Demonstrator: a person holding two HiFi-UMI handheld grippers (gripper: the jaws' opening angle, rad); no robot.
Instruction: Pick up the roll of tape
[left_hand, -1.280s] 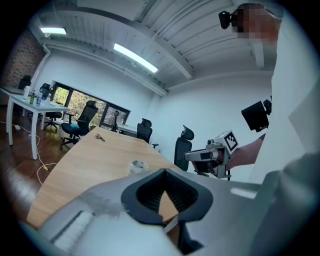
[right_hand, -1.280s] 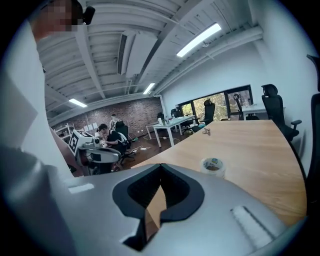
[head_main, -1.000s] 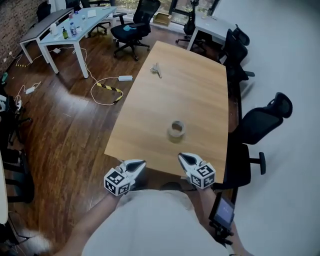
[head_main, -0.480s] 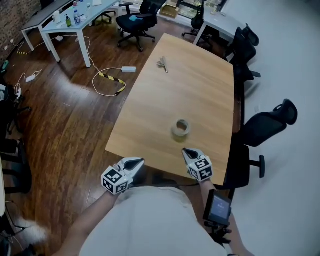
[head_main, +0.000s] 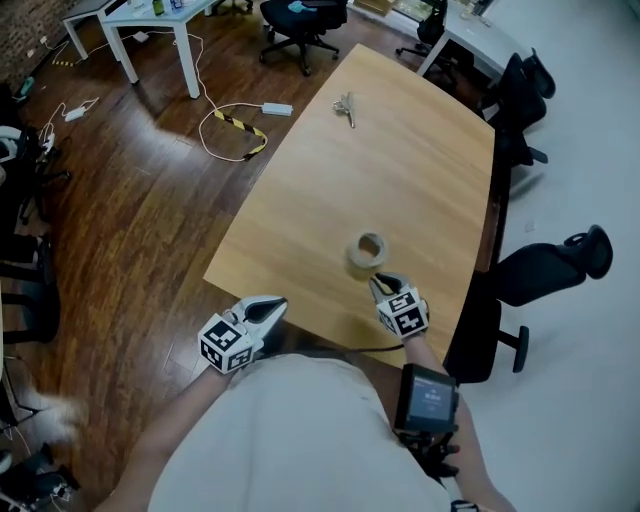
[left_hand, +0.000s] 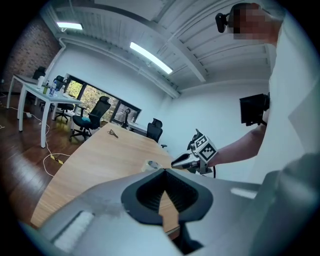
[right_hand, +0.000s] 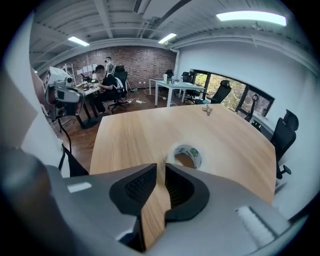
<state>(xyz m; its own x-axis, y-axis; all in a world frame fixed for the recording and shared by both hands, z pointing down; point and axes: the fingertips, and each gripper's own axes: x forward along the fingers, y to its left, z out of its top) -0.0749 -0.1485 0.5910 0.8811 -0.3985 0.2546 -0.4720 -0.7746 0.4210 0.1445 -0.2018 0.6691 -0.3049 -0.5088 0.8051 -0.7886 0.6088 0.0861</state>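
Observation:
A beige roll of tape (head_main: 367, 249) lies flat on the wooden table (head_main: 410, 170), near its front right part. My right gripper (head_main: 379, 284) hovers just short of the roll and points steeply down at it. Its jaws are opening, with a narrow gap and nothing between them. In the right gripper view the tape (right_hand: 187, 155) sits just beyond the jaw tips of the right gripper (right_hand: 161, 167). My left gripper (head_main: 276, 303) hangs off the table's front edge, its tips touching, holding nothing. The left gripper view shows the left gripper (left_hand: 164, 170), the tape (left_hand: 151, 165) and the right gripper (left_hand: 176, 162) beside it.
A small metal bunch like keys (head_main: 345, 107) lies at the table's far end. Black office chairs (head_main: 545, 270) line the right side. A white desk (head_main: 150, 12) and a floor cable (head_main: 236, 127) are at the far left. A person sits at a distant desk (right_hand: 106, 82).
My right gripper has come forward over the table's front edge and down toward the tape. The left gripper has barely shifted.

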